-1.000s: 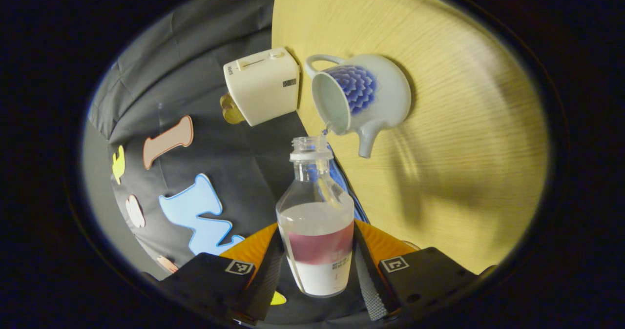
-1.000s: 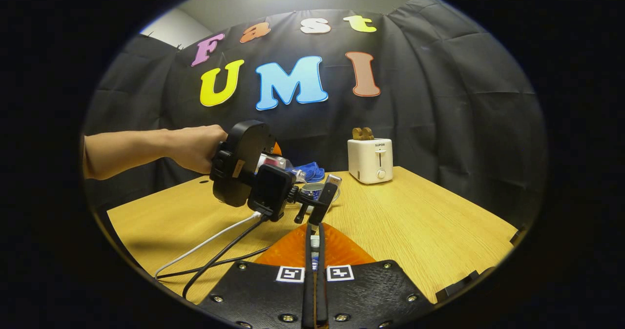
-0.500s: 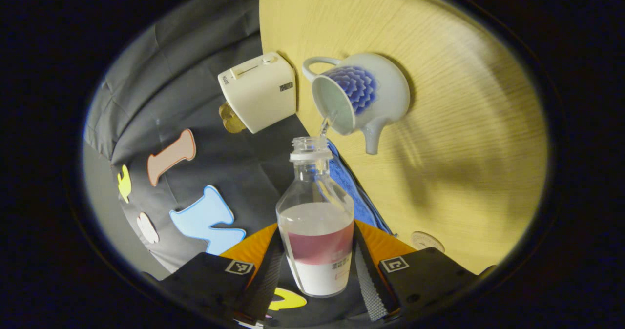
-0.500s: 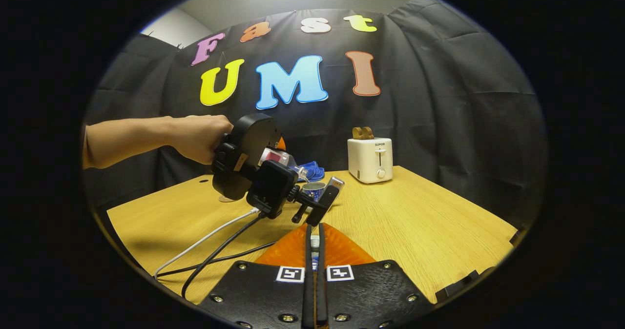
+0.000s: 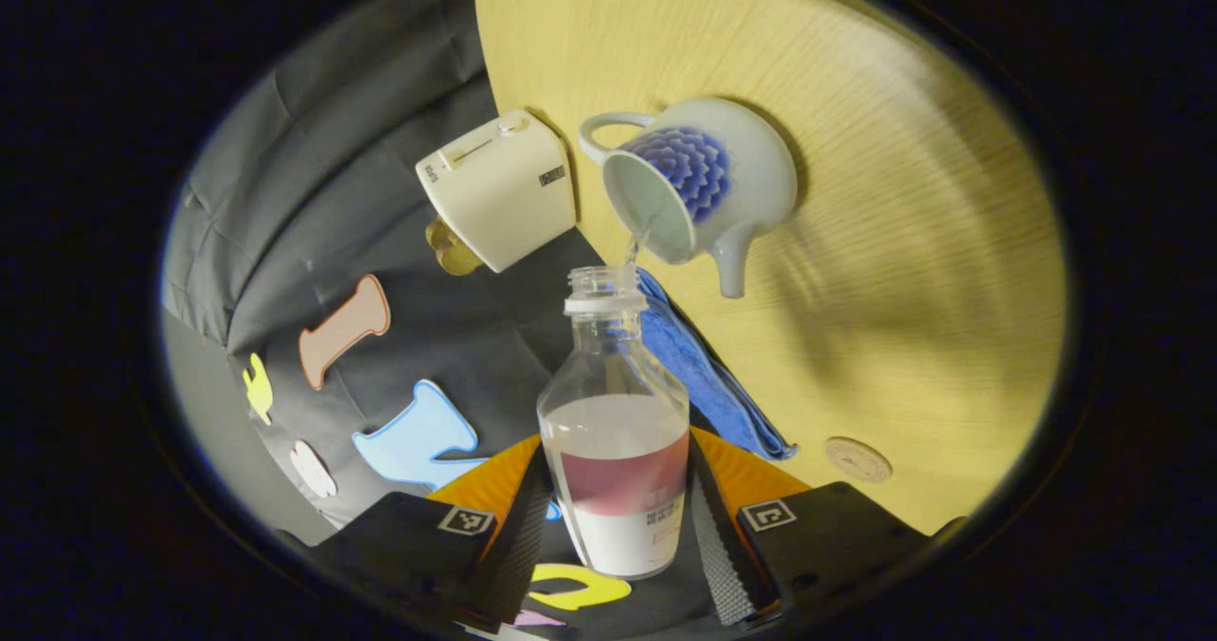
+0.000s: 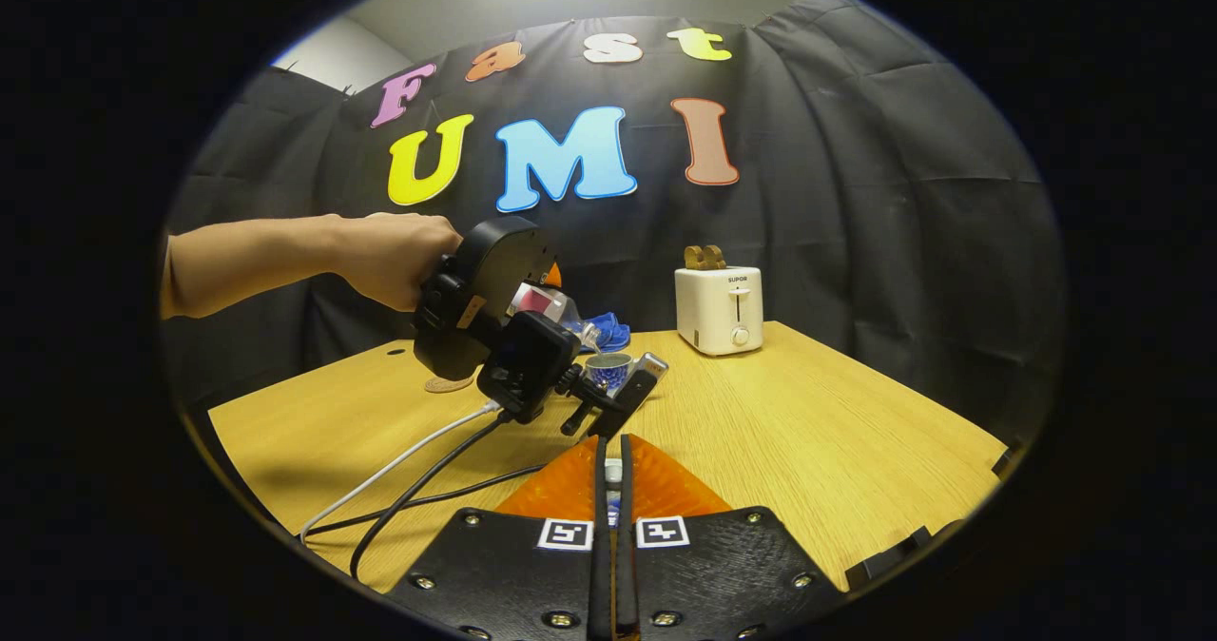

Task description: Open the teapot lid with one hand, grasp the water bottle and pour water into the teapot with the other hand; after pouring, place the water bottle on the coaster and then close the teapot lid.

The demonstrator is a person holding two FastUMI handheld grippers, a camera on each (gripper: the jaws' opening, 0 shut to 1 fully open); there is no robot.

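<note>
Wood-grain tabletop (image 6: 808,432), pale and yellowish, filled the booth floor beneath a draped black cloth wall (image 6: 903,203), with a strip of grey ceiling above it. On that surface stood a cream two-slot toaster (image 6: 720,309) near the back edge, a crumpled blue cloth (image 5: 699,365) beside it, and a small round tan coaster (image 5: 858,458) lying bare, well apart from the pot.

In the left gripper view the left gripper (image 5: 616,527) had both fingers pressed on the sides of a clear glass water bottle with a red-and-white label (image 5: 616,451) — uncapped, tipped so its mouth met the rim of a white ceramic teapot with a blue petal pattern (image 5: 699,189). A thin stream of water ran into the open pot.

In the right gripper view a bare hand (image 6: 399,259) held that gripper over the table, cables trailing from it. The right gripper (image 6: 612,489) sat low with its fingers nearly together; something small showed between them, but whether they pinched it I could not tell.
</note>
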